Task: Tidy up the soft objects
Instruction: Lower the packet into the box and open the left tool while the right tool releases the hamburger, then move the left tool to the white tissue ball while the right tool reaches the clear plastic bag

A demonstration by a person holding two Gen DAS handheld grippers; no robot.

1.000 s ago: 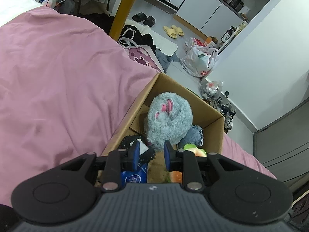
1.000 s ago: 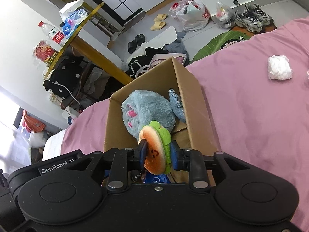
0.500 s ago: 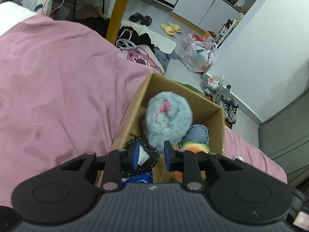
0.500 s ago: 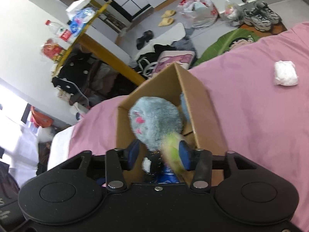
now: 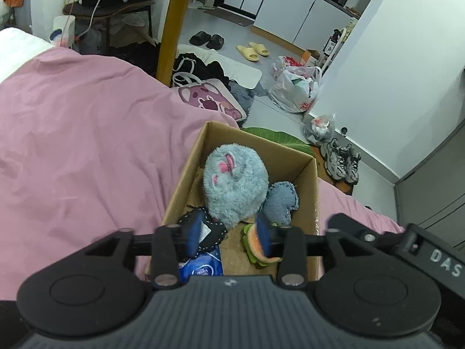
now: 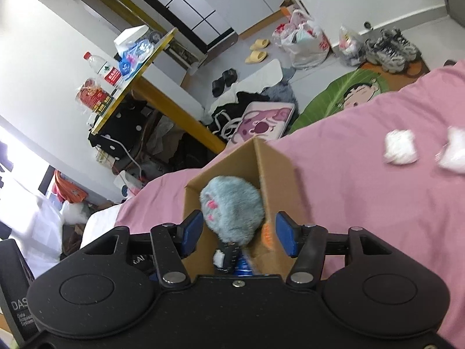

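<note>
White soft wads [image 6: 400,147] lie on bed, well right of box [image 6: 279,174]; your right tool [image 6: 239,234] wide open, empty, nearer; left tool [image 5: 229,232] open, empty.

Two black handheld grippers are held side by side, both pointing forward and tilted downward. The left gripper [image 5: 229,234] has its blue-padded fingers [image 5: 194,231] spread apart, with nothing clamped between them. The right gripper [image 6: 238,234] has its blue fingers [image 6: 284,238] spread wider still, also gripping nothing. Part of the right gripper's black body shows at the edge of the left camera's view.
</note>
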